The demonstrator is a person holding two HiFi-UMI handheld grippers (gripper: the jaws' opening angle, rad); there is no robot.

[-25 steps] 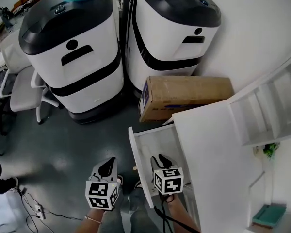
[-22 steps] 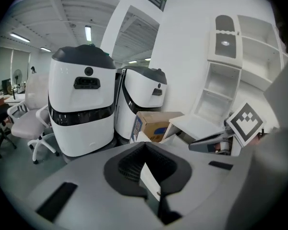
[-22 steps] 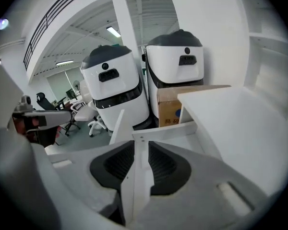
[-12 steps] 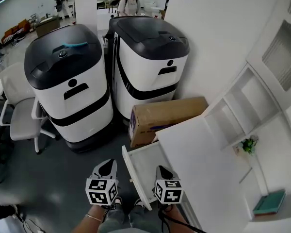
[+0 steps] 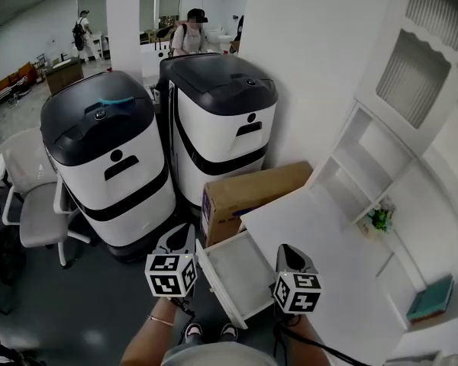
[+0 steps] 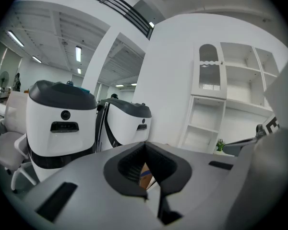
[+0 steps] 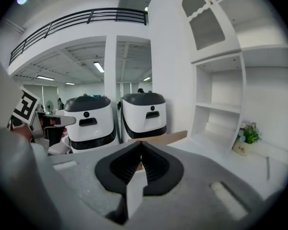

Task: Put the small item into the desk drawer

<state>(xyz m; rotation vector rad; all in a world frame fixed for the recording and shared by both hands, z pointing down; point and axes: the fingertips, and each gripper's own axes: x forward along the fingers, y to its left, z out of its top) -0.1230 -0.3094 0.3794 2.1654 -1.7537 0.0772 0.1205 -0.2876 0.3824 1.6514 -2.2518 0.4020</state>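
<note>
Head view: the drawer (image 5: 216, 287) stands pulled out from the desk (image 5: 320, 235), at 6 o'clock from the frame centre. Its white inside is seen from above. The small item cannot be made out there or in any other view.

The left gripper (image 5: 185, 233) is held at the drawer's 9 o'clock, outside its front panel and above the floor, with the tip pointing to 12 o'clock. In the left gripper view the jaws are seen brought together at their tips, with nothing clamped between them; a sliver of the box is visible through the gap below the tips.

The right gripper (image 5: 285, 252) is held at the drawer's 3 o'clock, over the desk edge and clear of the drawer. In the right gripper view its jaws are seen fully closed, tip against tip, and no object is gripped.

A box (image 5: 248, 197) lies at the drawer's 12 o'clock, against the desk's far edge. Two white-and-black machines (image 5: 111, 166) (image 5: 217, 128) stand side by side at 10 and 12 o'clock. A chair (image 5: 27, 197) is placed at 9 o'clock. White shelves (image 5: 366, 166) rise at 3 o'clock, with a small plant (image 5: 379, 219) just beside their base. A teal book (image 5: 431, 297) lies at 4 o'clock. Two persons (image 5: 187, 33) (image 5: 82, 25) are noted in the far background at 11 o'clock.
</note>
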